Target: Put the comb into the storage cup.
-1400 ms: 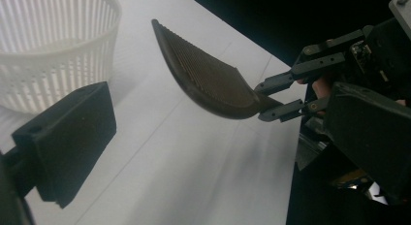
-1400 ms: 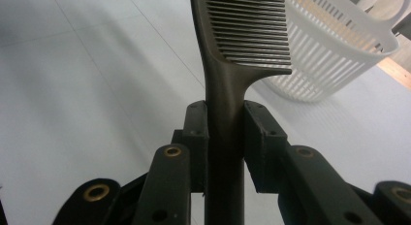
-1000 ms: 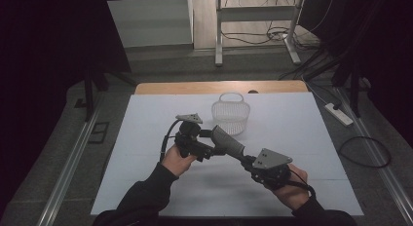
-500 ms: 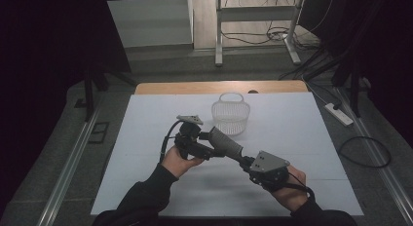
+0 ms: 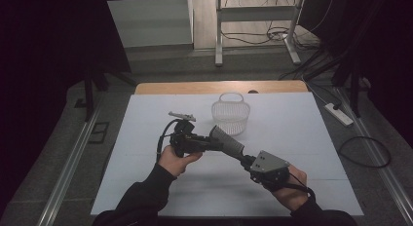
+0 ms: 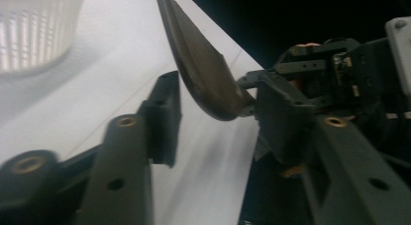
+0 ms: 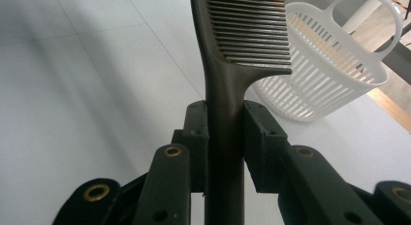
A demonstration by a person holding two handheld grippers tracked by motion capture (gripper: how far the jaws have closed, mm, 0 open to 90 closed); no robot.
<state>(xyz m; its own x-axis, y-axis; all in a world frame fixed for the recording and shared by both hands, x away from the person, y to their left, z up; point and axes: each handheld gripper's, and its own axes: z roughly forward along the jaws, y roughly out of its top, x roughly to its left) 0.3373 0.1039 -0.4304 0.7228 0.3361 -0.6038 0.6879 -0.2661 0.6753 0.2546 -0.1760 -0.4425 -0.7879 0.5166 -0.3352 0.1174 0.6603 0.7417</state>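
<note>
The right gripper (image 7: 225, 123) is clenched on the handle of the dark plastic comb (image 7: 237, 50); both pads press flat against it. The comb is in the air above the middle of the white table (image 5: 311, 138), its toothed end toward the far edge, where the white slotted plastic basket (image 5: 230, 115) stands. The left gripper (image 6: 215, 113) has just been closing its jaws around the comb's rounded end. In the left gripper view the comb lies between them, but a gap is seen at one pad, so it seems not yet gripped. The step in hand looks like a handover from right to left. Next, the left jaws should close fully on the comb, and only then should the right let go.
</note>
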